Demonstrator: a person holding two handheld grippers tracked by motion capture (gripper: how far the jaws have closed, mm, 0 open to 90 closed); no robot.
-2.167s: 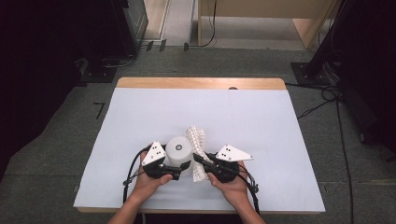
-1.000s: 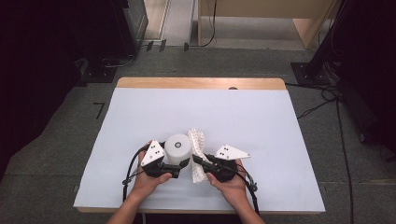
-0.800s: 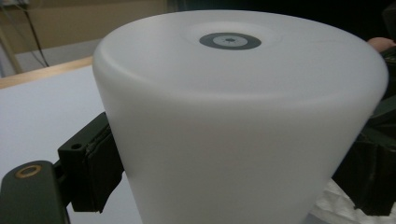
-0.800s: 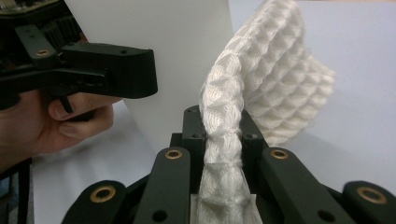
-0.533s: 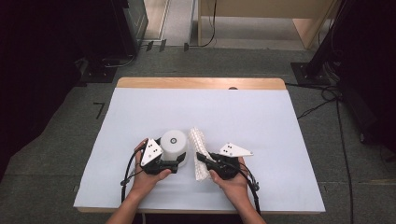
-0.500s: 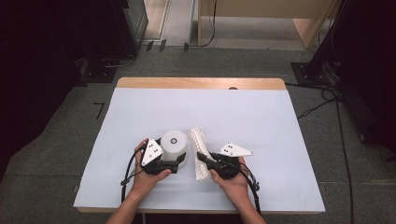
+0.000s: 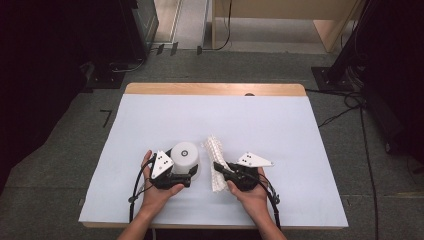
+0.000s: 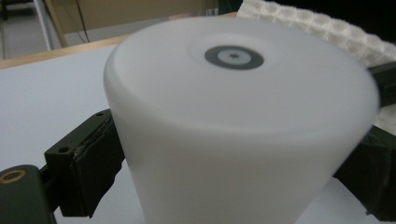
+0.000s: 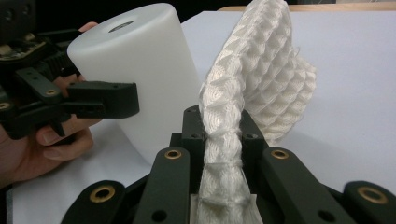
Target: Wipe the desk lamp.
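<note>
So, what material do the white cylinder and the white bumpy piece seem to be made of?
The white cylinder looks like matte, slightly translucent plastic: smooth, even walls, soft glow, a small dark ring on its top. It could also be frosted silicone. The white bumpy piece looks like woven textile with a waffle pattern: fine threads and loose fibres show, and it folds softly where the right gripper pinches it.

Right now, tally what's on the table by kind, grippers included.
White cylinder: 1, clamped between the jaws of the left gripper
White waffle-textured cloth: 1, pinched in the right gripper
Hand-held grippers: 2
Total: 4
</note>
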